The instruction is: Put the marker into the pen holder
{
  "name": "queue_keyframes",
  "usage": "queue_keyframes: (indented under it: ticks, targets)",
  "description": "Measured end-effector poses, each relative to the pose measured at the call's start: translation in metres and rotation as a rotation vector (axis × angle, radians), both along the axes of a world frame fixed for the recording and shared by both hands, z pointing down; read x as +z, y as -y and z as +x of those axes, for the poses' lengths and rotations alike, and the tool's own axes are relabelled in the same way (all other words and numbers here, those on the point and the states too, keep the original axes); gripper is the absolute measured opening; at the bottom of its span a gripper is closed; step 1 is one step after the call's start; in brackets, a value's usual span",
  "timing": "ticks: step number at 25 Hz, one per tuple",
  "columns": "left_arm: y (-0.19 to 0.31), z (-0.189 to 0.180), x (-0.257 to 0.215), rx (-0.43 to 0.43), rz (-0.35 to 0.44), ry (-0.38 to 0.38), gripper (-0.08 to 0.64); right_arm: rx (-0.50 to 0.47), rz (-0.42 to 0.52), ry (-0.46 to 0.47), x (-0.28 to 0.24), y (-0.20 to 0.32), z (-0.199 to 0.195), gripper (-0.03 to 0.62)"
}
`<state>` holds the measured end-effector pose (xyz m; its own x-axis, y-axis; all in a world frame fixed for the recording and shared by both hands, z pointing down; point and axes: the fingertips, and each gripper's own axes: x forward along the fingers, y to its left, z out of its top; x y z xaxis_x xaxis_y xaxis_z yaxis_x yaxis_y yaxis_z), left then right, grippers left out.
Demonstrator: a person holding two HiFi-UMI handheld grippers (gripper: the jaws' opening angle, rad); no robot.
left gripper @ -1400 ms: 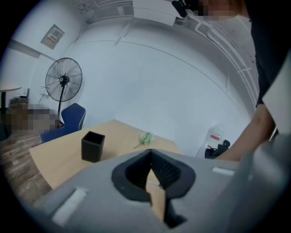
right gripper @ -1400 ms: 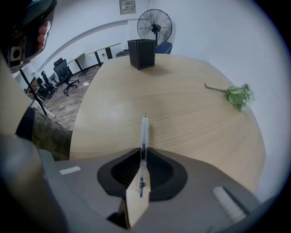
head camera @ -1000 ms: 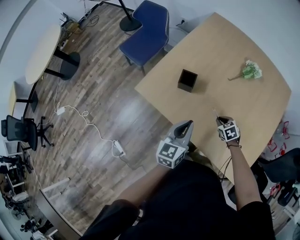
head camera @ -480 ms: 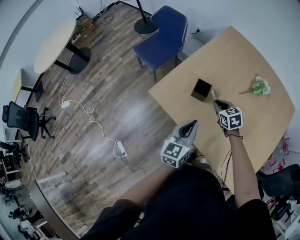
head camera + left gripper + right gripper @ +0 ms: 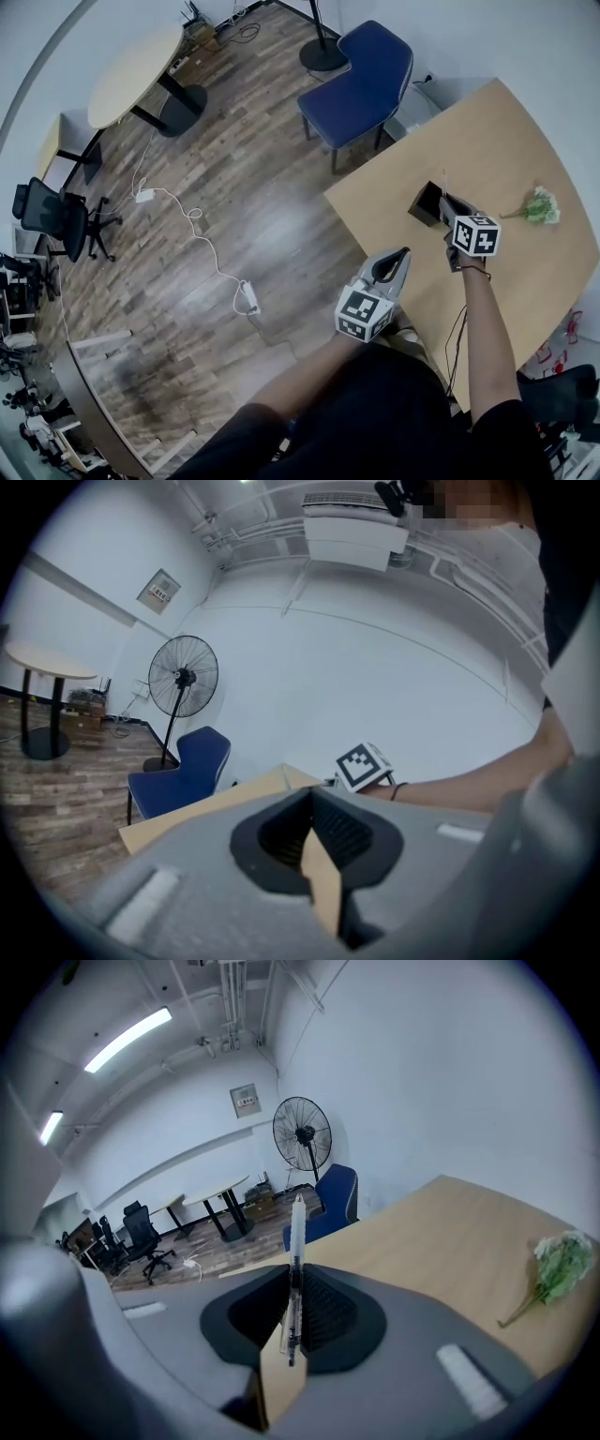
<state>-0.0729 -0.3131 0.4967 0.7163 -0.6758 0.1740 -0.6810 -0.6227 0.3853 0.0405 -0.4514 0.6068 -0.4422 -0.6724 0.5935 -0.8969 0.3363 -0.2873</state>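
Right gripper: I have my right gripper (image 5: 449, 202) over the table (image 5: 525, 281), its jaws clamped on the marker (image 5: 296, 1241), as the right gripper view shows plainly.
Marker: it runs lengthwise between those jaws. Its white end pokes well past the fingertips and its other end sits deep in the throat.
Pen holder: the black pen holder (image 5: 427, 201) stands just ahead of and below the right jaws in the head view, near the table's edge. The marker's thin tip shows above it, but I cannot tell whether the two touch.
Left gripper: my left gripper (image 5: 397, 260) hangs by the table's near edge, well back from the holder. Its jaws are pressed together with nothing between them.
Ahead of the left jaws: the right gripper's patterned cube and the wrist behind it show in the left gripper view.
Right of the right jaws: a green flower sprig (image 5: 560, 1265) lies flat on the table, well apart from the holder.
Beyond the right jaws: a blue chair (image 5: 337, 1190) stands off the table's far edge, and a standing fan (image 5: 303, 1133) is behind it by the white wall.
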Motion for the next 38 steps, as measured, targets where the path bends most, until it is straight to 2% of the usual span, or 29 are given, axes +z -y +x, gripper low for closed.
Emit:
queue_keyframes:
  ticks: [6, 14, 20, 28, 33, 38]
  targets:
    - [0.010, -0.014, 0.010, -0.009, -0.038, -0.008, 0.002, 0.056, -0.011, 0.052, 0.012, 0.033, -0.008, 0.046]
    - [0.021, -0.032, 0.032, -0.017, -0.061, -0.007, 0.002, 0.099, -0.028, -0.005, 0.048, 0.047, -0.009, 0.046]
    - [0.031, -0.037, 0.031, -0.010, -0.069, -0.019, 0.002, 0.082, -0.059, -0.049, 0.060, 0.048, -0.012, 0.049]
    - [0.016, -0.031, 0.045, -0.006, -0.085, -0.019, 0.002, 0.040, -0.098, -0.088, 0.076, 0.033, -0.012, 0.052]
    - [0.002, -0.024, 0.054, 0.009, -0.114, -0.011, 0.002, 0.047, -0.105, -0.065, 0.073, 0.034, -0.013, 0.055]
    - [0.005, -0.017, 0.050, 0.019, -0.107, -0.007, 0.002, 0.052, -0.101, -0.049, 0.068, 0.036, -0.003, 0.055]
